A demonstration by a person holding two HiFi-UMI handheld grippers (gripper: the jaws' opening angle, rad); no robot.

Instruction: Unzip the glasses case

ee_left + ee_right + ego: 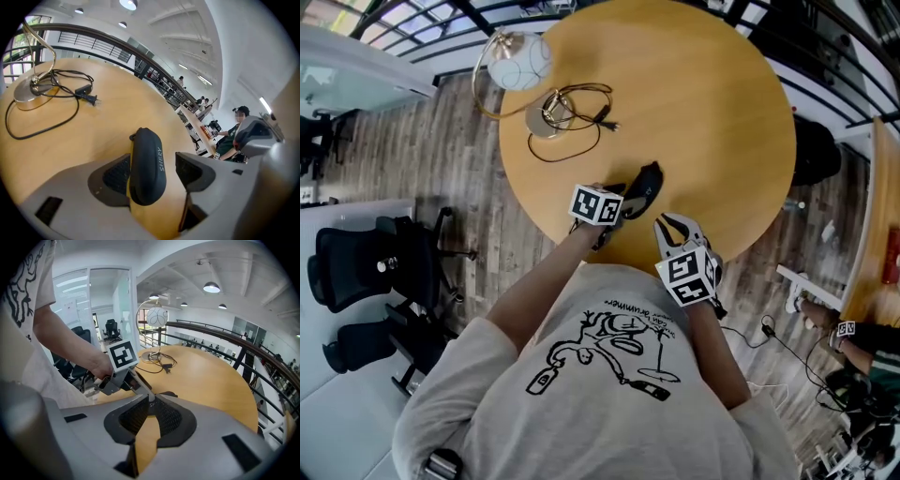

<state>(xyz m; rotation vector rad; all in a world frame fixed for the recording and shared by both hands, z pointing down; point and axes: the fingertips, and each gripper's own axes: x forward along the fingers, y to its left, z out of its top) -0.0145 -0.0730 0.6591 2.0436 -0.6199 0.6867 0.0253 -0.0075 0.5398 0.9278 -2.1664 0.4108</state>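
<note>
A black zipped glasses case lies near the front edge of the round wooden table. In the left gripper view the case rests lengthwise between the jaws of my left gripper. It lies against the left pad, and a gap separates it from the right pad, so that gripper is open. From above, the left gripper sits at the case's near end. My right gripper hovers just right of the case. Its tips meet with nothing seen between them, and the case shows just beyond.
A globe lamp with a round base stands at the table's far left, its black cable and plug trailing toward the middle. Office chairs stand on the floor at left. A seated person is at another table.
</note>
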